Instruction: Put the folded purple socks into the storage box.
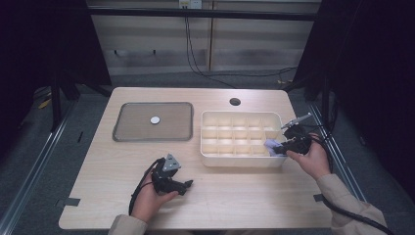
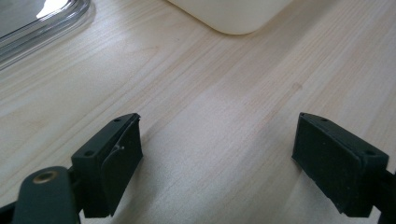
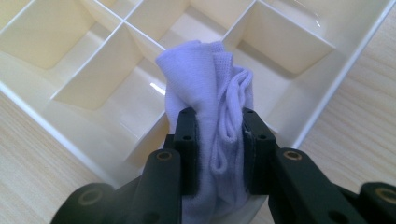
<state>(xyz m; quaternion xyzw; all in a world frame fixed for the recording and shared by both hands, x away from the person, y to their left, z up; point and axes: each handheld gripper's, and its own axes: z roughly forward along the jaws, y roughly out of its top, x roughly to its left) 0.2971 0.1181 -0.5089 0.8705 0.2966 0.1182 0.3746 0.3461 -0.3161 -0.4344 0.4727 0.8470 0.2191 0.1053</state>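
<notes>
A pale lavender sock (image 3: 205, 88), bunched up, is pinched between the jaws of my right gripper (image 3: 218, 140) over the near right corner of a cream divided organiser box (image 3: 93, 135). In the high view that sock (image 1: 270, 145) shows as a small purple patch at the box's (image 1: 210, 159) front right compartment, with my right gripper (image 1: 283, 145) shut on it. My left gripper (image 1: 187, 185) rests low over the bare table, near the front, left of the box. Its jaws stand wide apart in the left gripper view (image 2: 217, 154) with nothing between them.
A grey metal tray (image 1: 128, 133) lies at the back left with a small white round disc (image 1: 155, 120) on it. A cable hole (image 1: 235, 102) sits near the table's far edge. The box corner (image 2: 233, 21) and tray rim (image 2: 56, 25) lie ahead of my left gripper.
</notes>
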